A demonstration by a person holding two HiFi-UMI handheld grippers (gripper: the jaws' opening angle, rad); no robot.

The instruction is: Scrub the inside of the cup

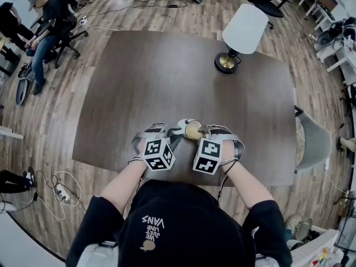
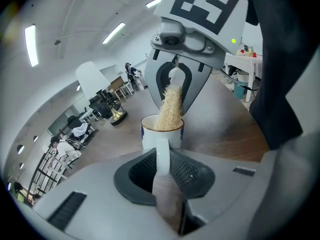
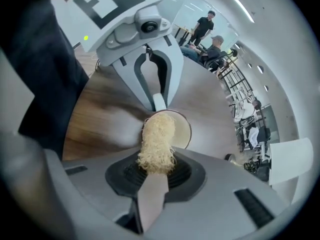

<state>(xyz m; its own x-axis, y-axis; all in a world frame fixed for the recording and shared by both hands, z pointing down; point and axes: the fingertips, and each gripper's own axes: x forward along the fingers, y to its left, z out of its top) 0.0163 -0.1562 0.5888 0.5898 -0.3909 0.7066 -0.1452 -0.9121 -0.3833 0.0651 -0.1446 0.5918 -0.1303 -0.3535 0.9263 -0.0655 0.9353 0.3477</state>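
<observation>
A white cup (image 1: 192, 130) with a blue band stands near the table's front edge, between my two grippers. My left gripper (image 1: 168, 133) is shut on the cup's handle (image 2: 162, 153), which runs upright between its jaws (image 2: 162, 170). My right gripper (image 1: 207, 131) is shut on a straw-coloured fibrous scrubber (image 3: 157, 143). The scrubber's far end dips into the cup's mouth (image 3: 181, 129). In the left gripper view the scrubber (image 2: 170, 108) comes down into the cup (image 2: 162, 130) from the right gripper (image 2: 175, 81) opposite. The cup's bottom is hidden.
The dark brown table (image 1: 167, 82) stretches away from me. A lamp with a white shade (image 1: 245, 26) and a brass base (image 1: 227, 63) stands at its far right. A grey chair (image 1: 312, 143) is beside the right edge. People sit at the far left (image 1: 50, 21).
</observation>
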